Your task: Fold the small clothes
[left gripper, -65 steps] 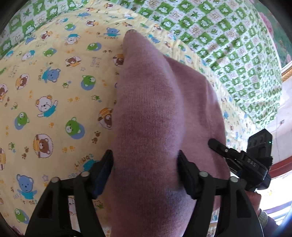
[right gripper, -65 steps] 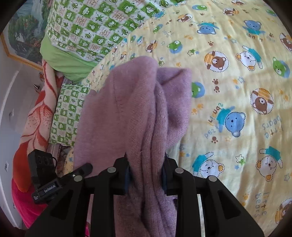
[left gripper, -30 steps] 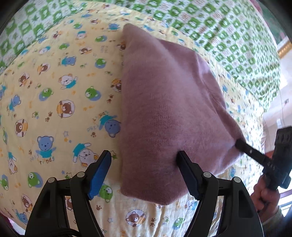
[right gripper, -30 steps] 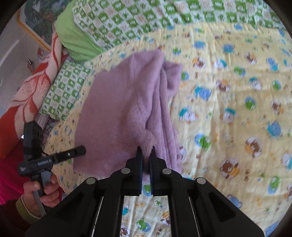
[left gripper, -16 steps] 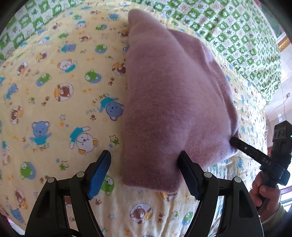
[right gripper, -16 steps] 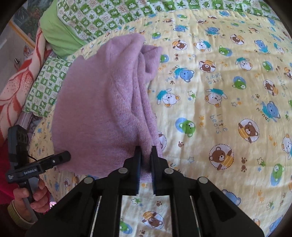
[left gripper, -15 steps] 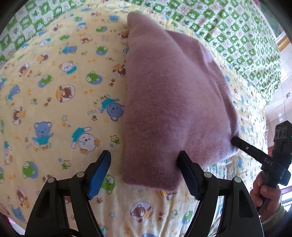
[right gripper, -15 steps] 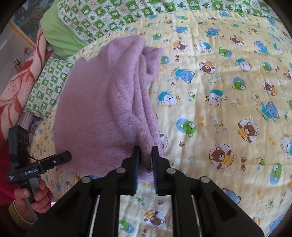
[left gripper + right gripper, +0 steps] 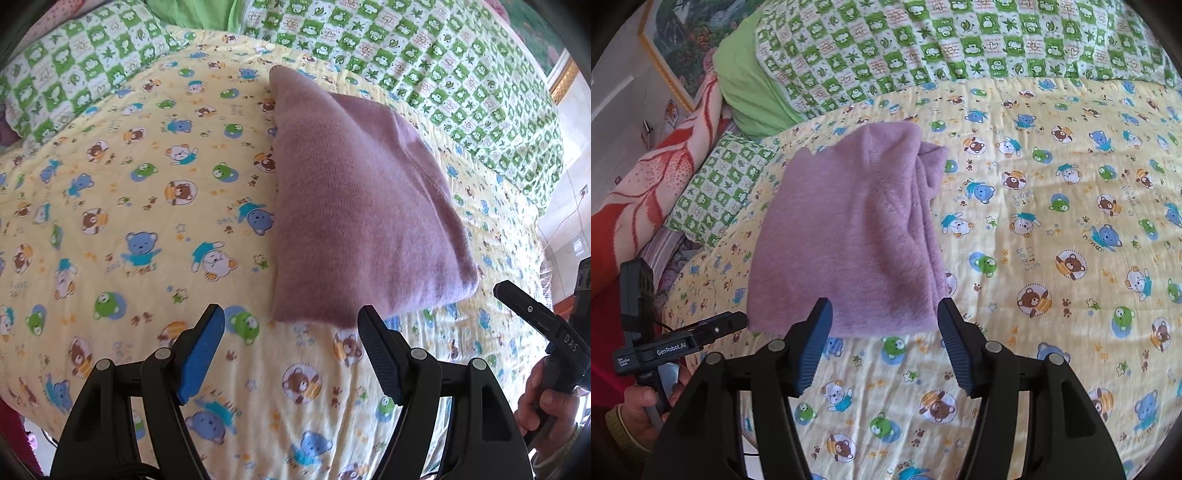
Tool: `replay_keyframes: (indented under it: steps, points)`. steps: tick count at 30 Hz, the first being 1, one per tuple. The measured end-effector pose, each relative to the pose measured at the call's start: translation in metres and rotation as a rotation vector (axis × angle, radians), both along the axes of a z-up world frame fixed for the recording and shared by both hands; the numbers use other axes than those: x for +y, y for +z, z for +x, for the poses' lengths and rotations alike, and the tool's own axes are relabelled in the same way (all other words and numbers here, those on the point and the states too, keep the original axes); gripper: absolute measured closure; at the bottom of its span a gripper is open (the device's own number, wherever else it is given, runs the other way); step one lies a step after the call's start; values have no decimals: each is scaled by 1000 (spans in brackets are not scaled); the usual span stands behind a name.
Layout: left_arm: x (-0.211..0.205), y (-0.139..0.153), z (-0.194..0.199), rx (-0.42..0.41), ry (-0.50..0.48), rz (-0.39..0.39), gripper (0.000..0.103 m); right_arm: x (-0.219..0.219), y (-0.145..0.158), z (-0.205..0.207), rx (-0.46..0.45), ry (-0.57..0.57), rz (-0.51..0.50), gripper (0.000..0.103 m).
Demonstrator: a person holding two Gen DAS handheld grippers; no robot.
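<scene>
- Both grippers have let go: right gripper (image 9: 884, 339), pinched on the sweater half a second ago, now gapes wide and holds nothing.
- Left gripper (image 9: 290, 349) also spread wide, empty, just short of the sweater's (image 9: 354, 210) near edge.
- Sweater lies folded on the bear quilt (image 9: 1052, 258), bunched layers along one side.
- Its underside and inner folds are hidden.
- Green pillow (image 9: 746, 85) sits behind, partly cut off.
</scene>
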State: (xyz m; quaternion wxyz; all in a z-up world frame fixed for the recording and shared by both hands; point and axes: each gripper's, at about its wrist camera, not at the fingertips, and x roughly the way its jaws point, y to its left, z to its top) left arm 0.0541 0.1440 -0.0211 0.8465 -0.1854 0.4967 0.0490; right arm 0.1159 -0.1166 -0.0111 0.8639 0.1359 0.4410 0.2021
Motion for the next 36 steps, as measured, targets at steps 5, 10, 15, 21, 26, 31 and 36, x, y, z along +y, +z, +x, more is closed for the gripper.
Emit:
replay_keyframes:
  steps: [5,10,15,21,26,31,36]
  points:
    - [4,3,-19,-27,14,32,28,9,-1,-17,-12,7,-5,37]
    - [1,5,-39,-63,14,99,26,21,-7,-34,-26,30,-34,26]
    - [-6,3,-57,-92,4,178,22,35,-17,-54,-35,69,-84,21]
    - [-13,-1,-64,-83,-30,217,20,40,-25,-71,-47,77,-112,17]
    - [-18,9,-64,-106,-57,242,19,43,-24,-80,-69,87,-134,15]
    - [-23,26,-60,-141,-65,261,18,46,-11,-83,-116,102,-157,12]
    - [-28,42,-60,-193,-57,271,15,45,10,-83,-189,95,-150,6]
